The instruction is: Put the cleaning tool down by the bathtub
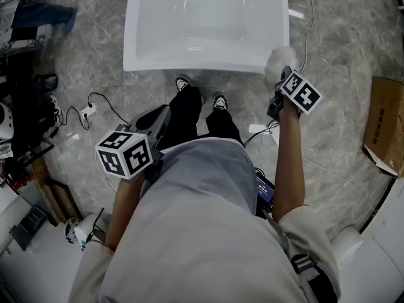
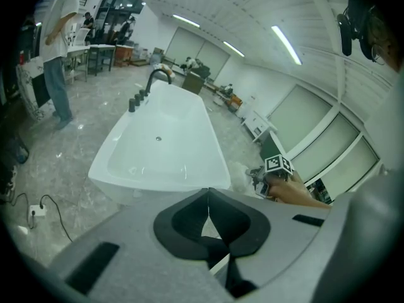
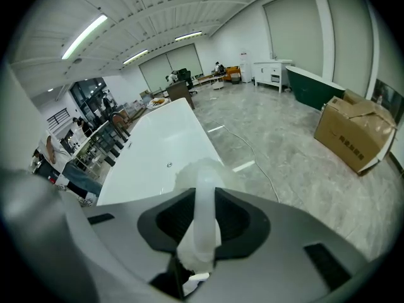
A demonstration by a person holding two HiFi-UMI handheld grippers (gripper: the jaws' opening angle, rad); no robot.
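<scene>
Standing at the near end of the tub [image 1: 202,24], the person holds the right gripper [image 3: 203,197] out past the tub's right corner, angled down toward the grey floor [image 1: 341,49]. Its jaws are clamped on the pale, see-through handle of the tool [image 3: 203,216], which runs straight up between them. The tool's fluffy white head juts out beyond the gripper's tip. Seen from above, that head sits just beside the tub's near right corner, over the floor. Whether it brushes the rim I cannot tell. The left gripper [image 2: 208,201] hangs low by the person's left leg, well apart from the tool, its jaws together with nothing in them. A cardboard box [image 1: 384,125] lies on the floor farther right, well away from the tub.
</scene>
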